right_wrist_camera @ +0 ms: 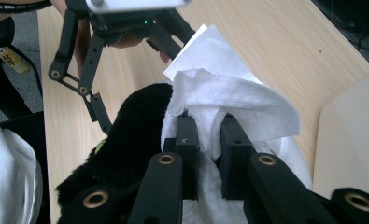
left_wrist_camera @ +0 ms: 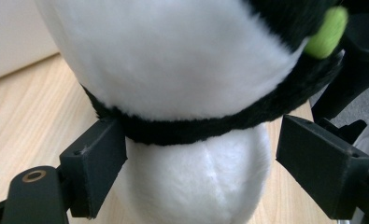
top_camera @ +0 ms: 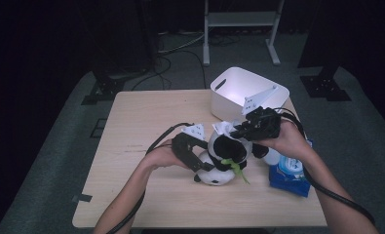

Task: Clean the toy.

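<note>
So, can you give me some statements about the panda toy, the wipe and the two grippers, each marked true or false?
1. The right gripper has its fingers shut on a white wipe. True.
2. The left gripper squeezes the panda toy firmly. False: its fingers stand open at either side.
3. The white bin stands on the floor. False: it stands on the table.
4. A blue wipes pack lies on the table. True.

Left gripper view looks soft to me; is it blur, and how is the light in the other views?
Left gripper view: the panda sits too close, fur out of focus. High view: room dark, bin glaring white. Right gripper view: wipe bright, fairly sharp.
</note>
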A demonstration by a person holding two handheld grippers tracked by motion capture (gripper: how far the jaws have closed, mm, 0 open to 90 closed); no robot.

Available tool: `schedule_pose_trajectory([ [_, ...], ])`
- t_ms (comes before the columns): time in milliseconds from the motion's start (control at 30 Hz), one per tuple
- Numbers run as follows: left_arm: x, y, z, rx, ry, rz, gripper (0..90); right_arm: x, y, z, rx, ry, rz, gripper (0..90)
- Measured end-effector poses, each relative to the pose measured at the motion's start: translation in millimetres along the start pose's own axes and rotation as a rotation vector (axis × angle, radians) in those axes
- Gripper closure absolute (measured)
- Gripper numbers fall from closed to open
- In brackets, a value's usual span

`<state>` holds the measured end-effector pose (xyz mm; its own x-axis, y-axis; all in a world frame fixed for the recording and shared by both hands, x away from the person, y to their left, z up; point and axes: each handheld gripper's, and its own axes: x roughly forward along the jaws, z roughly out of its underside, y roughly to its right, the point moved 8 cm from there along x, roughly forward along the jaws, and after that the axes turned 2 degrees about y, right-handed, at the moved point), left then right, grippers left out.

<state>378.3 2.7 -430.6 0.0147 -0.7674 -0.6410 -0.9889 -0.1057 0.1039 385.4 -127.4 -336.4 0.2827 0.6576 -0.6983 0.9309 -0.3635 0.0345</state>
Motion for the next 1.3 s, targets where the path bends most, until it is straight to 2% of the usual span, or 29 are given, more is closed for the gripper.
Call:
schedule_pose_trajectory([
  [67, 3.4, -1.3, 2.5, 0.008, -0.013, -0.009, 14.7, -0.4, 0.8, 0.9, 0.0, 0.001, 0.002, 79.8],
  [300, 7.5, -2.8, 4.8, 0.013, 0.008, -0.026, 13.7, -2.0, 3.8, 6.1, 0.016, 0.003, 0.01, 79.8],
  [467, 7.2, -4.1, 8.7, -0.011, 0.015, -0.035, 11.8, -3.7, 4.1, 9.2, 0.023, 0.003, 0.009, 79.8],
  [700, 17.6, -3.1, 16.9, -0.009, -0.029, -0.035, 5.5, -4.6, 6.4, 13.8, 0.034, 0.005, 0.015, 79.8],
  [800, 22.8, -3.4, 18.3, -0.015, -0.029, -0.044, 4.0, -4.3, 7.2, 15.1, 0.043, 0.008, 0.018, 79.8],
  [900, 19.8, -4.9, 18.2, -0.018, -0.018, -0.048, 14.2, -4.6, 8.0, 15.6, 0.04, 0.008, 0.021, 79.7],
  [1000, 15.4, -4.9, 17.3, -0.002, -0.01, -0.055, 28.0, -6.3, 8.8, 14.8, 0.038, 0.011, 0.029, 79.7],
  [1167, 10.8, -3.1, 13.3, -0.006, 0.005, -0.053, 35.8, -12.3, 9.8, 10.3, 0.029, 0.012, 0.038, 79.6],
  [1300, 2.5, -2.4, 13.0, 0.012, -0.026, -0.047, 37.1, -14.0, 7.5, 6.6, 0.018, 0.01, 0.032, 79.7],
])
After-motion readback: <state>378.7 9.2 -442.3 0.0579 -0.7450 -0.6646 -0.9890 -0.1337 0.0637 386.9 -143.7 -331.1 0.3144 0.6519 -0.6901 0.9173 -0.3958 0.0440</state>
